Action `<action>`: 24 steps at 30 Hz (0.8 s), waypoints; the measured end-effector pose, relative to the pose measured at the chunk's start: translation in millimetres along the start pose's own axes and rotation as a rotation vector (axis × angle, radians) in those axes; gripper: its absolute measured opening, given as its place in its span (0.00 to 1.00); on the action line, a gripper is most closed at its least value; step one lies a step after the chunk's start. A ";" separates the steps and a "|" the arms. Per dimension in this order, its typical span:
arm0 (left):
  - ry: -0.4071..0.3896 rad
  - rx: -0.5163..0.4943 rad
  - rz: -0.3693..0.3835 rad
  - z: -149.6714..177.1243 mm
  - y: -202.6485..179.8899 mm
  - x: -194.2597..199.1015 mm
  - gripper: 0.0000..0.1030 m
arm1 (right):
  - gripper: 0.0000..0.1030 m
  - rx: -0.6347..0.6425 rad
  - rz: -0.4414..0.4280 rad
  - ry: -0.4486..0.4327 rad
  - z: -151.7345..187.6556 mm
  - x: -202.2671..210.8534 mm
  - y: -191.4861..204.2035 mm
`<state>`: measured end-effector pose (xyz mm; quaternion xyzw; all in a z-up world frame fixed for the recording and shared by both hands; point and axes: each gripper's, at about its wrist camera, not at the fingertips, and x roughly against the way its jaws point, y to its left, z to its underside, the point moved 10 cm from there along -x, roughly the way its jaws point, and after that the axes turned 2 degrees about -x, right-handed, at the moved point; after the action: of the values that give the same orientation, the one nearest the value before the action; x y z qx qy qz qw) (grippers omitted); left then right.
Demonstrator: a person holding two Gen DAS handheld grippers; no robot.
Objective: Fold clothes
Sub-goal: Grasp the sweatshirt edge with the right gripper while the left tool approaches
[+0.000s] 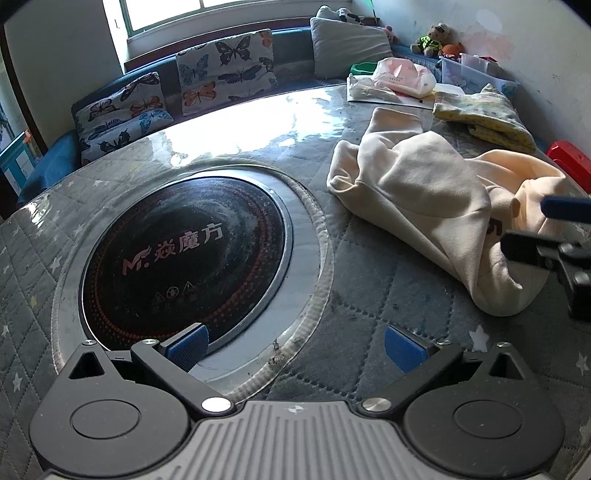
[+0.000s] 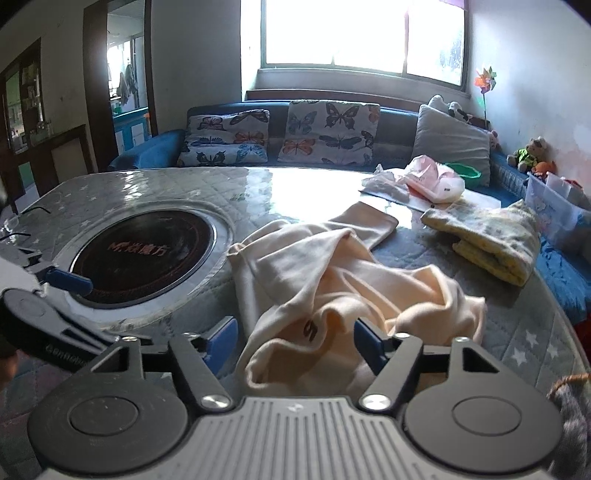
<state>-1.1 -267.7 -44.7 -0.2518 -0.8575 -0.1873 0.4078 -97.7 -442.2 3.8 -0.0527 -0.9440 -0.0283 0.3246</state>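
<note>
Open right claw [image 2: 293, 341] — rumpled cream garment [image 2: 332, 284]

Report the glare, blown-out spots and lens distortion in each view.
Left wrist view: window glare washes out the table behind the round cooktop; fisheye bends the table edge, corners go dark. Right wrist view: the window is blown out white, its reflection bleaches the tabletop beyond the cream garment, which stays evenly lit and sharp.

The left hand-held gripper [image 1: 295, 345] has its two blue fingers [image 1: 186, 345] spread wide apart, holding nothing. The right hand-held gripper [image 2: 295, 341] is spread wide too, off to its right side.
</note>
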 end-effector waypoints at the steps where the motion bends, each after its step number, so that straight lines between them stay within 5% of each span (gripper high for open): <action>1: 0.000 -0.001 0.000 -0.3 -0.3 -0.1 1.00 | 0.67 0.000 -0.001 0.000 -2.1 -2.2 -1.0; 24: 0.010 -0.006 0.007 -3.1 -2.7 -7.8 1.00 | 0.32 -0.025 -0.002 0.026 -14.0 -42.8 -11.1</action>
<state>3.4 -273.6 -49.3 -0.2550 -0.8540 -0.1897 0.4120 -56.9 -457.9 -11.7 -0.0554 -0.9393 -0.0412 0.3360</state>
